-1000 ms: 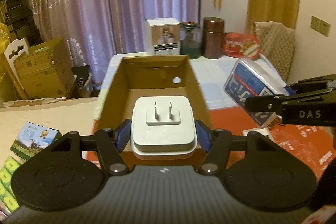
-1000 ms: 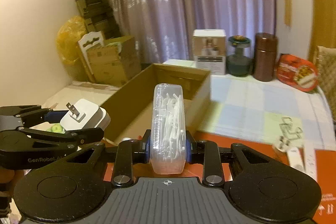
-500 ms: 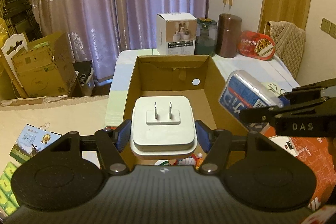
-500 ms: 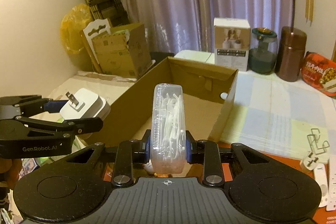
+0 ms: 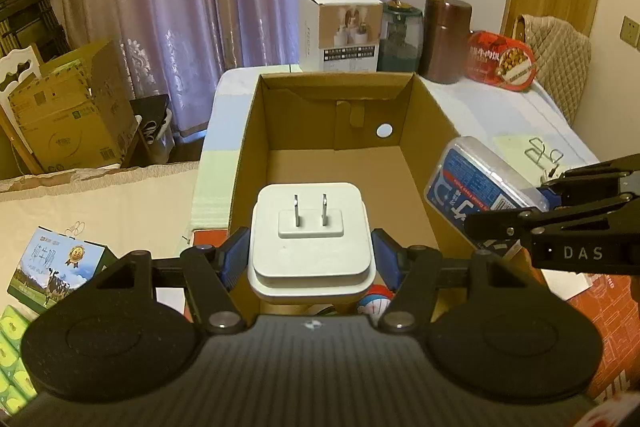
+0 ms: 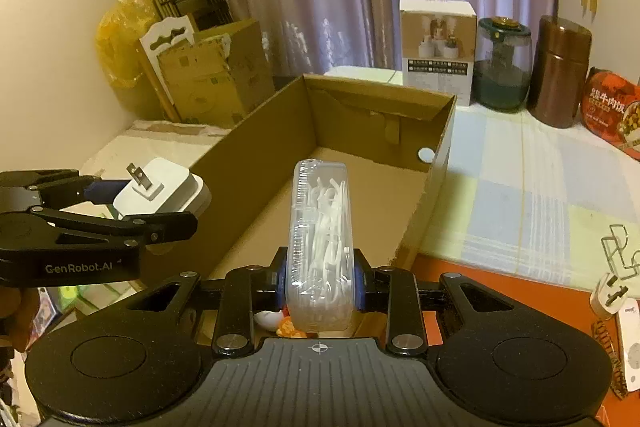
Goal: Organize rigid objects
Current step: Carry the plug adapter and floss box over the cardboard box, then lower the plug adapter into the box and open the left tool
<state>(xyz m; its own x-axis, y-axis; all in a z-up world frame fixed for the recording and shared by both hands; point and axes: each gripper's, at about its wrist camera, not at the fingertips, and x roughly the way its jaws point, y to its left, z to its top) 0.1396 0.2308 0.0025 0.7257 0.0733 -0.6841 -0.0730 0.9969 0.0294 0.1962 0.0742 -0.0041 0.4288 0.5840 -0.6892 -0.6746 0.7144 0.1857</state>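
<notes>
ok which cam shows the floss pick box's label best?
Left wrist view. The floss pick box shows its blue printed face there, held in the right gripper. The right wrist view sees it edge-on: only the clear side and white picks inside, no label.

Both grippers have advanced, raised, over the cardboard box [image 5: 424, 131].

I am gripping a white plug adapter [image 5: 310, 241] in my left gripper [image 5: 310, 263], prongs facing forward, above the near end of the cardboard box [image 5: 248, 131]. My right gripper [image 5: 516, 211] is holding a blue-labelled clear case [image 5: 476, 187], tilted over the box's right wall.
</notes>
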